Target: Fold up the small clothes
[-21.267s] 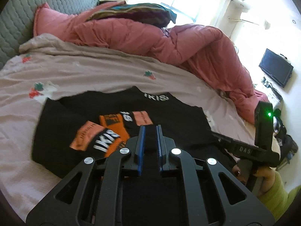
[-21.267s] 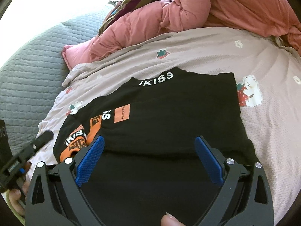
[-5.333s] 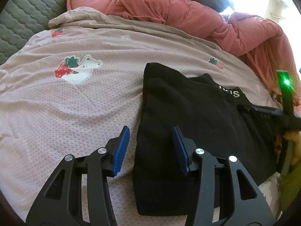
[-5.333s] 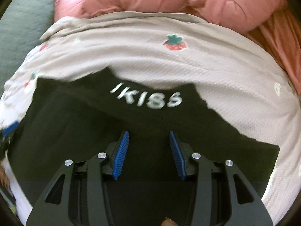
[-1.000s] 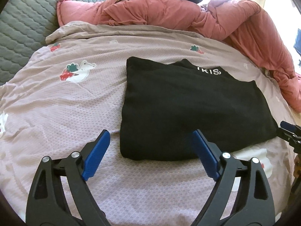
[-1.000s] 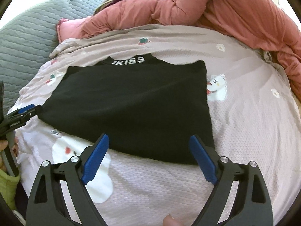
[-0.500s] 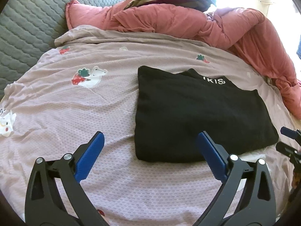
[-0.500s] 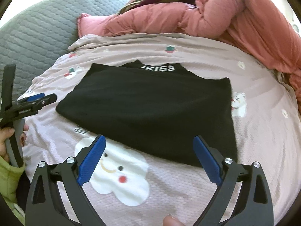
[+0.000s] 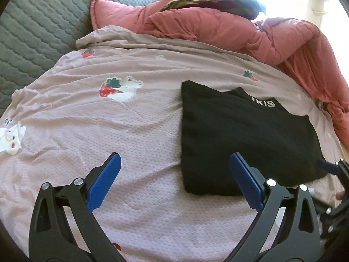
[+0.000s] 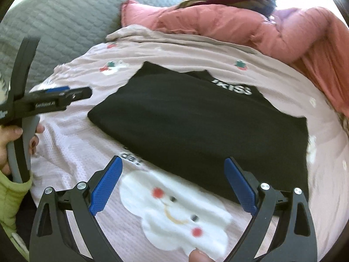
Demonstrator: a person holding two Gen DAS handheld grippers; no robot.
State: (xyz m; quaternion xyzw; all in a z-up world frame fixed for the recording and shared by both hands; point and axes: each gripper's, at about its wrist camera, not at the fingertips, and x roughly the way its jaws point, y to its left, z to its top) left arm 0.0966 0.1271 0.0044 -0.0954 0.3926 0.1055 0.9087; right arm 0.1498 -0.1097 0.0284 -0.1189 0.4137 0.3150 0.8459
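From my seat I see the black garment (image 9: pixel 244 135) lying folded into a flat rectangle on the bed (image 9: pixel 130 131), toward the right side of the pink printed sheet and short of the heaped pink quilt (image 9: pixel 229 28) along the far edge. Its long axis runs left to right across me, white lettering at the collar on the far edge, near edge facing both claws. My left claw (image 9: pixel 174 181) hangs wide open over bare sheet, holding nothing; the garment's near-left corner sits ahead and to the right of it, just inside the right finger. My right claw (image 10: pixel 172 183) is also spread wide and empty, above the white cloud print (image 10: pixel 174 211), with the garment's near edge directly ahead and its near-right corner just behind the right finger. In the right wrist view the left claw (image 10: pixel 65 93) shows off the garment's left end, apart from it. I judge the right claw is the better centred on the cloth, the left better placed for the short left edge. If another fold is wanted, I would bring that left end over to the right. No containers are in sight anywhere on the bed.
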